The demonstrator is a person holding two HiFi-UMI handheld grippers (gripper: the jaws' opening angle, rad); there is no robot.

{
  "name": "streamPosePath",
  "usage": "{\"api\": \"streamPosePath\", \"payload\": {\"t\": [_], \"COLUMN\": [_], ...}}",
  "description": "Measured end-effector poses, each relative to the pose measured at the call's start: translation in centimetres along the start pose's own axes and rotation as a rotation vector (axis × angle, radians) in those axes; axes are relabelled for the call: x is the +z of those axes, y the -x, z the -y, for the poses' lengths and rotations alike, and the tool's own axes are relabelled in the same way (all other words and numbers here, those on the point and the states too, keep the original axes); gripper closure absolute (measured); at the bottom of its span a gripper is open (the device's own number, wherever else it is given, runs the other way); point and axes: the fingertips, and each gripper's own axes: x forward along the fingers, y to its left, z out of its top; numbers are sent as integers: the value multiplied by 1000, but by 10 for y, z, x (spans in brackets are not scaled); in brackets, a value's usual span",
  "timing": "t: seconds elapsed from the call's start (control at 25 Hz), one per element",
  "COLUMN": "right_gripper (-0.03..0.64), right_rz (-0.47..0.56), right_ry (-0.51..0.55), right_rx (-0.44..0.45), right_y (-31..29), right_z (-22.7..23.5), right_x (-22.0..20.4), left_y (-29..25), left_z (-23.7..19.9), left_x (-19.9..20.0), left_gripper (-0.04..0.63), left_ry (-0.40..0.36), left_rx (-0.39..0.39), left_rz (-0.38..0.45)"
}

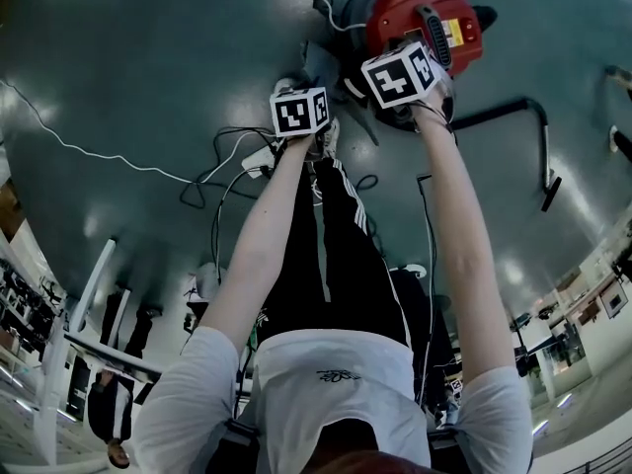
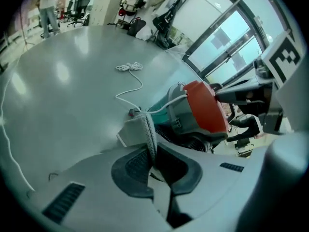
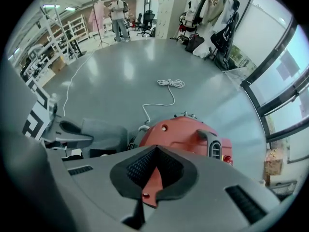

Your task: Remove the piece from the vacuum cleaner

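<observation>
The left tongs [image 2: 152, 151] pinch the thin grey piece [image 2: 137, 129], probably light and bendable, by its edge beside the vacuum cleaner [image 2: 203, 112] on the floor [image 2: 72, 105]; the right tongs [image 3: 155, 154] clamp its red tab [image 3: 149, 182].

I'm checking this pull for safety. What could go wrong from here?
The left gripper pinches only the thin edge of the grey piece, so it may slip out. The right gripper clamps just a red tab of the vacuum cleaner, so the body may shift. The white cord lies nearby and might snag.
</observation>
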Motion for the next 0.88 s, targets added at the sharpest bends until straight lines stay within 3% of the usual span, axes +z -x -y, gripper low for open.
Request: {"api": "streamPosePath", "payload": {"t": [0.12,0.2,0.56,0.88], "right_gripper": [609,609,609,609], "right_rz": [-6,-5,14,19], "right_ry": [20,15,1,16], "right_rx": [-4,-11,-16,-26], "right_y": [1,0,2,4], "right_z": [-1,-2,-2,-2], "right_x": [1,1,2,4], "left_y": [7,9,13,19], "left_z": [0,-1,-2,-7], "left_x": [-32,-36,-32,-41], "left_gripper": [578,578,578,578], "left_ry": [145,180,23,-3], "left_rx": [-12,3,-15,0], "left_rz": [45,62,71,67]}}
